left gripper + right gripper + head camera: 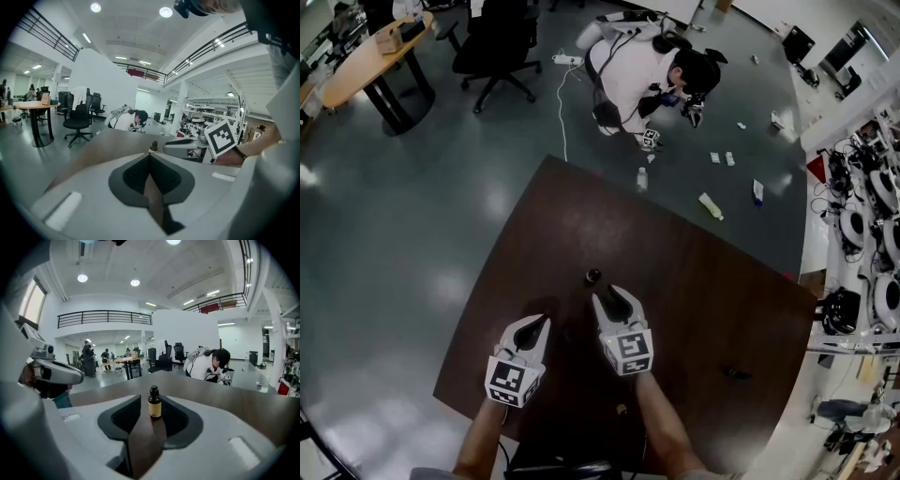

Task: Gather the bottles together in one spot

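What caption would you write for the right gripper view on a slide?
Small dark bottle standing upright on the brown table, framed by the right gripper's open jaws.

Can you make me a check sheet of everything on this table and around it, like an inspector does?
Surface: dark brown table, mostly bare.
Job's things: one small dark bottle with a yellow label, upright on the table.
Clutter: a small dark thing lies near the table's right side, too small to name.
Grippers: left gripper has its jaws together and is empty. Right gripper has its jaws apart, with the bottle right at its tips, not squeezed.
Cables: white cable on the floor.
Surroundings: a crouching person, scattered floor bottles, office chair.
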`<state>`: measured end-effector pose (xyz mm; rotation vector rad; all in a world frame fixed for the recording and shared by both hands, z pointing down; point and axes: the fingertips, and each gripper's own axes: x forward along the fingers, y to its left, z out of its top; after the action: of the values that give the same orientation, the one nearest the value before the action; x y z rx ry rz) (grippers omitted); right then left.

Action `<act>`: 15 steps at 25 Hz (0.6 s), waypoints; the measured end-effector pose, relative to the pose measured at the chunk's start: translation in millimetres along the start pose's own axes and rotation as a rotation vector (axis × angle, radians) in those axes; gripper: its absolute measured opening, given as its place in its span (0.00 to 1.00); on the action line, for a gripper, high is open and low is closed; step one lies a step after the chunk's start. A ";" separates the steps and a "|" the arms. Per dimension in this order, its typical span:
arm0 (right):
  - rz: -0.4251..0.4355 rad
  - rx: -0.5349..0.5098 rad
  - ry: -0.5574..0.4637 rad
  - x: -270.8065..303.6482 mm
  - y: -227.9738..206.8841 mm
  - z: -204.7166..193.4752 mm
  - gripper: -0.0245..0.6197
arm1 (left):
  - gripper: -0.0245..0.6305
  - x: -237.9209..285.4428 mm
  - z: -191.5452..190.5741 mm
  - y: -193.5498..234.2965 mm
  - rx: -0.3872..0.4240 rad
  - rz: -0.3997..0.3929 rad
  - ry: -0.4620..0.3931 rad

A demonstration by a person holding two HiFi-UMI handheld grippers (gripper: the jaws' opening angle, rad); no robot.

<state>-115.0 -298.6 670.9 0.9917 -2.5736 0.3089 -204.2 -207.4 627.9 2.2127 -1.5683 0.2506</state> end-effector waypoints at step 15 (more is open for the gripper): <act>0.013 -0.037 0.060 53.3 -4.7 -16.4 0.32 | 0.04 -5.5 -6.7 8.2 -0.009 0.010 0.019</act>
<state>-144.2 -328.7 707.9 0.9387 -2.5233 0.2885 -213.2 -202.1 633.7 2.1902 -1.5684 0.2663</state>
